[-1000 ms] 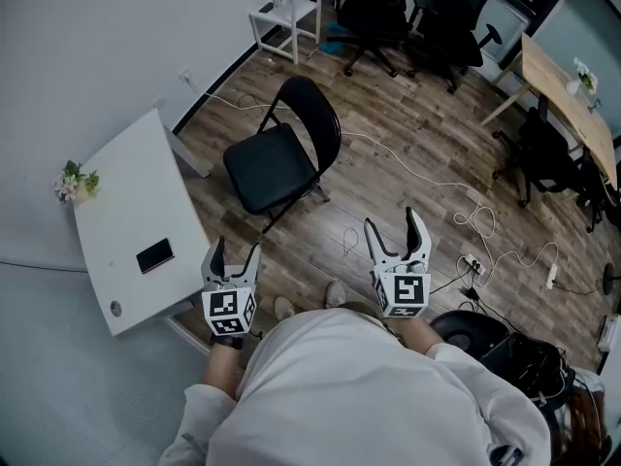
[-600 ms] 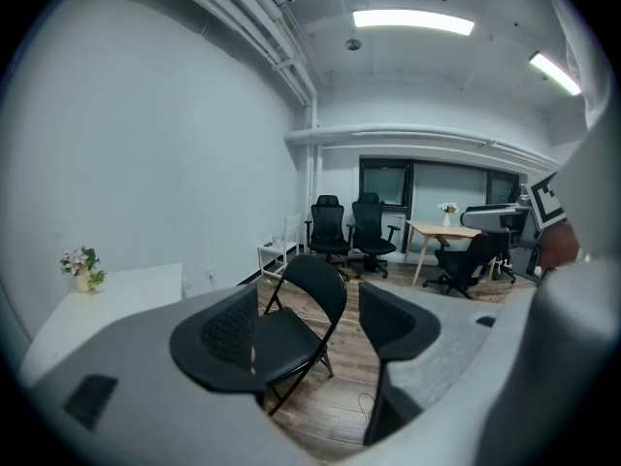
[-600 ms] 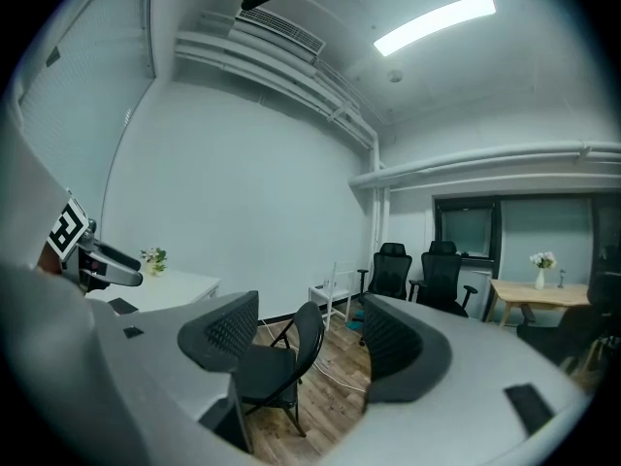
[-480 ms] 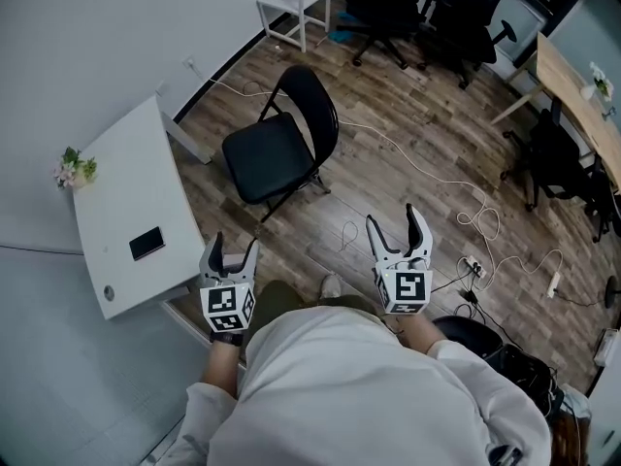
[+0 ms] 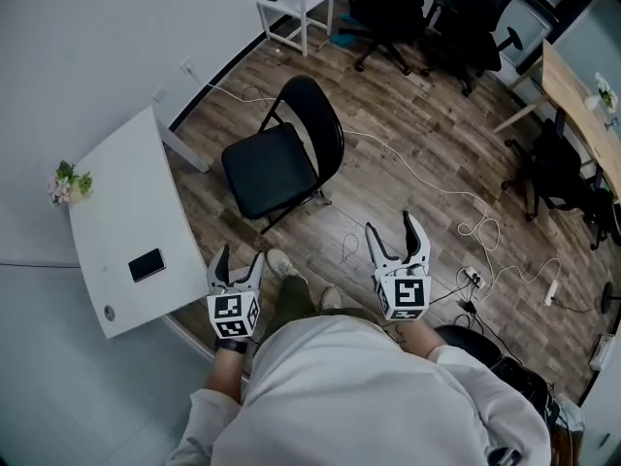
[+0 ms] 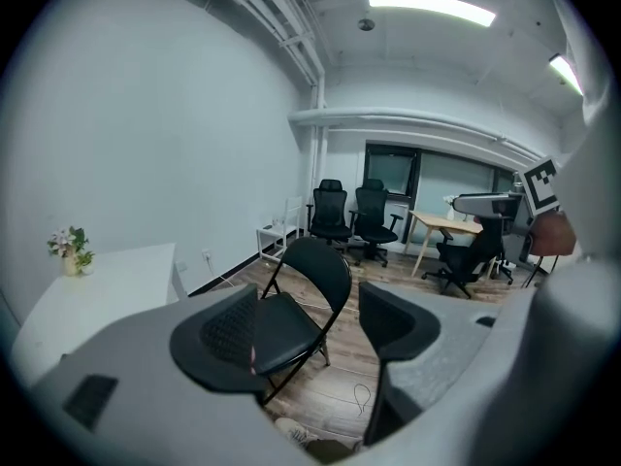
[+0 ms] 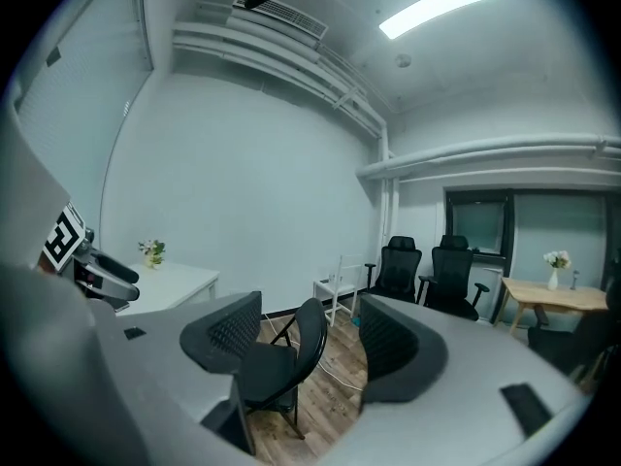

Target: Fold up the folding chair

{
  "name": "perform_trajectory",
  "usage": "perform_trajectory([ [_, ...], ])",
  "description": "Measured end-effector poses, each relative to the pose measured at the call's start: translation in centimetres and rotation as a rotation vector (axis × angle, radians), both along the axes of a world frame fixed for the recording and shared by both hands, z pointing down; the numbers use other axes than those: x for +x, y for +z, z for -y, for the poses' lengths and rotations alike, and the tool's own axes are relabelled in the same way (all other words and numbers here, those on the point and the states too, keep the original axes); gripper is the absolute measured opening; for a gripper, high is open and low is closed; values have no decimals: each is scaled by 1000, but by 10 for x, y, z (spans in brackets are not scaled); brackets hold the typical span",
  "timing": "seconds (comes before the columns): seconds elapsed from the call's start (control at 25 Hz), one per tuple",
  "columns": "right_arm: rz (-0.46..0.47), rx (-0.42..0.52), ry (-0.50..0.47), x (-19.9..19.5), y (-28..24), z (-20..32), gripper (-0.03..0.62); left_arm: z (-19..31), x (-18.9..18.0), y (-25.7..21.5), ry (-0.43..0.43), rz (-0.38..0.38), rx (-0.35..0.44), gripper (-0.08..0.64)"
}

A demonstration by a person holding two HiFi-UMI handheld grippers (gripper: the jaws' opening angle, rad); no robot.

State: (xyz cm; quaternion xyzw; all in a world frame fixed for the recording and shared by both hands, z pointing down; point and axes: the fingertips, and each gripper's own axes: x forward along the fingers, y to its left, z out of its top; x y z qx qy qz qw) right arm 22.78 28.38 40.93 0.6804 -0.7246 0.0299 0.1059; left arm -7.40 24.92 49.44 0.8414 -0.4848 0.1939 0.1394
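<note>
Black folding chair (image 5: pixel 281 158): open on the wood floor, upper middle of the head view, well apart from both your grippers.
Left gripper (image 5: pixel 239 257): jaws wide, nothing between them.
Right gripper (image 5: pixel 392 227): jaws wide, empty too.
Trip risk: the white cable (image 5: pixel 427 175) loops over the floor right of the chair; your step in could snag it.
Pinch risk: seat and frame scissor shut; grip near the hinge and your jaws may get caught.

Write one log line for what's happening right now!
step: before grasp | folding chair: standing unfolded, untouched | left gripper: open, empty | right gripper: open, empty
</note>
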Motion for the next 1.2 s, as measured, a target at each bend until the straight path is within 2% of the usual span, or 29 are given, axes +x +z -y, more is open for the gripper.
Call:
perform_trajectory([
  [0.16, -30, -13, 4, -2, -2, 49, 315, 48, -1, 19, 22, -15, -25, 330],
  [0.4, -92, 2, 13, -24, -20, 136, 310, 120, -27, 41, 44, -44, -60, 330],
  [0.6, -118, -13, 29, -22, -22, 195, 299, 161, -38, 65, 52, -31, -108, 330],
  [0.92, -120, -92, -41, -9, 5, 309, 298, 211, -64, 129, -62, -36, -254, 330],
  [1.2, -118, -233, -152, 13, 81, 429, 299, 249, -66, 222, -190, -46, -435, 331],
])
